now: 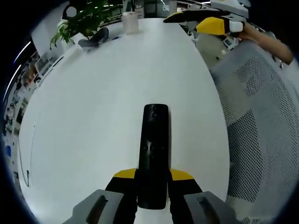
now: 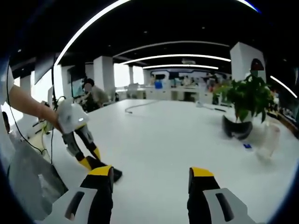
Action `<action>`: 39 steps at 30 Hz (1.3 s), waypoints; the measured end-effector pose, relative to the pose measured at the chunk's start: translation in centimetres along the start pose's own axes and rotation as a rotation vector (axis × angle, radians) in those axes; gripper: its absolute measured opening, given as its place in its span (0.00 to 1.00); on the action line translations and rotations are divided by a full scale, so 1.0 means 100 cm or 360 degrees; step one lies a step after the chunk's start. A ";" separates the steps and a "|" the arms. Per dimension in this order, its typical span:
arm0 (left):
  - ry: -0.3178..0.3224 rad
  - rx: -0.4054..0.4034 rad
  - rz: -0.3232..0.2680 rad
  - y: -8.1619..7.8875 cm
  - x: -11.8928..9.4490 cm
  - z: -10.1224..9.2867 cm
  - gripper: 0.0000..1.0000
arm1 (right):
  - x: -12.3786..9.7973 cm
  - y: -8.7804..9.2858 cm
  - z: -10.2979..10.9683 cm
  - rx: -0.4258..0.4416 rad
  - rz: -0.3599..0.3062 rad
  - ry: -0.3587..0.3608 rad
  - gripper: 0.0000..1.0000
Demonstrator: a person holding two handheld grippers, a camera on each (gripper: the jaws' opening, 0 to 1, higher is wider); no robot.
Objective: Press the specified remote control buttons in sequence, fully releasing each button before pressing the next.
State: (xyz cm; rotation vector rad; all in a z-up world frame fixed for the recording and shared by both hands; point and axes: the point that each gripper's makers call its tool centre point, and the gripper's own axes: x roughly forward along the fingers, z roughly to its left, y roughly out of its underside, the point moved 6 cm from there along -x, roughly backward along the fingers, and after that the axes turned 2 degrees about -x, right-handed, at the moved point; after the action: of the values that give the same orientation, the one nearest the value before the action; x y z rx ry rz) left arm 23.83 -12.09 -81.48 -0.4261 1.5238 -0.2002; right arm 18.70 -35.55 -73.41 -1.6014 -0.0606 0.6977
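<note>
White worktop (image 1: 107, 102), mostly bare. Left gripper view: potted plant (image 1: 79, 21) at far left corner, dark headset-like object (image 1: 96, 37) beside it, pale cup-like container (image 1: 130, 21) near the far edge. Mesh chair back (image 1: 261, 121) along the worktop's right side. Right gripper (image 1: 205, 21) up at the far right, off the surface, held by a hand (image 1: 254, 32).

Remote control (image 1: 154, 154), black, long, lies lengthwise between the jaws of the left gripper (image 1: 153, 179); jaws closed on its near end, the far end pointing away over the worktop.

Right gripper view: right gripper (image 2: 152, 179) jaws wide apart, nothing between them, above the worktop. Left gripper (image 2: 91, 161) at left, tips down at the surface with a dark end of the remote beside them. Plant right, a cable (image 2: 138, 106) farther back, people at far desks.
</note>
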 end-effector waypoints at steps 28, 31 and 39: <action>-0.0012 -0.0056 -0.0040 0.007 -0.002 -0.027 0.24 | 0.002 0.002 0.002 -0.0019 0.0046 -0.0004 0.62; -0.0014 -0.0065 -0.0042 0.008 -0.003 -0.029 0.24 | 0.002 0.003 0.002 -0.0020 0.0047 -0.0005 0.62; -0.0012 -0.0080 -0.0052 0.010 -0.004 -0.036 0.24 | 0.003 0.004 0.002 -0.0024 0.0058 -0.0010 0.62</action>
State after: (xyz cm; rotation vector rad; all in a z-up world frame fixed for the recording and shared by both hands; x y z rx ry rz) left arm 20.13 -11.53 -81.51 -0.4915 1.5175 -0.1856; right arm 18.70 -35.34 -73.86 -1.6182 -0.0415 0.7322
